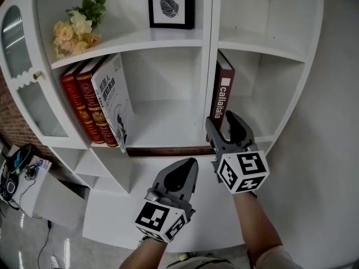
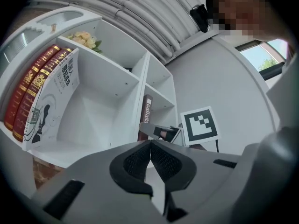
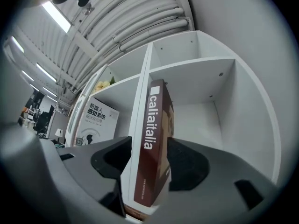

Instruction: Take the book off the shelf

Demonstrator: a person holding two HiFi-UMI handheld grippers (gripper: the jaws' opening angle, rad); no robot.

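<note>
A dark red book (image 1: 222, 94) with white lettering on its spine stands upright in the right shelf compartment, against the white divider (image 1: 206, 66). My right gripper (image 1: 227, 125) is open at the book's lower end. In the right gripper view the book (image 3: 156, 139) stands between the jaws of this gripper (image 3: 149, 157), with the divider's edge (image 3: 138, 139) also in the gap; I see no pad pressing on the book. My left gripper (image 1: 188, 164) is shut and empty below the shelf's front edge; in its own view this gripper (image 2: 150, 148) has its pads together.
The left compartment holds two red books (image 1: 84, 102) and a white book (image 1: 115, 97), all leaning. Flowers (image 1: 76, 29) and a framed print (image 1: 171, 1) sit on the shelf above. A glazed cabinet door (image 1: 19, 66) is at far left, cables (image 1: 14, 175) on the floor.
</note>
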